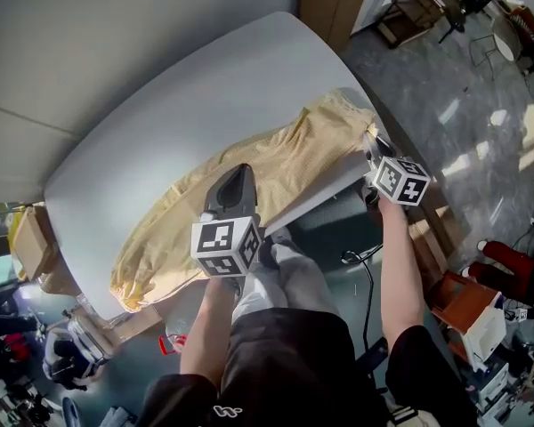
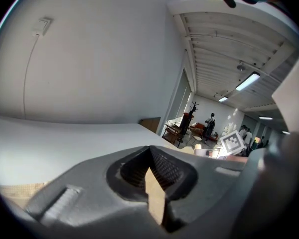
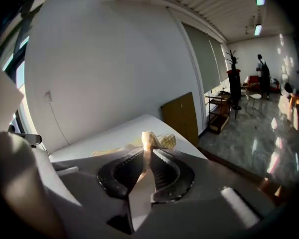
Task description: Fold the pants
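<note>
Tan pants (image 1: pixel 276 163) lie stretched across the white table (image 1: pixel 160 105), from its near left corner to its right edge. My left gripper (image 1: pixel 239 174) rests on the pants' middle near the front edge. In the left gripper view, my left gripper (image 2: pixel 149 148) is shut with a strip of pants fabric (image 2: pixel 155 195) pinched between its jaws. My right gripper (image 1: pixel 372 148) is at the pants' right end by the table edge. In the right gripper view, my right gripper (image 3: pixel 147 152) is shut on a bunched fold of pants cloth (image 3: pixel 149 139).
The table's front edge runs close to the person's legs (image 1: pixel 285 283). A wooden cabinet (image 1: pixel 334 3) stands beyond the table's far right corner. Cardboard boxes (image 1: pixel 36 243) sit on the floor at left, and a black cable (image 1: pixel 360 261) hangs near the right arm.
</note>
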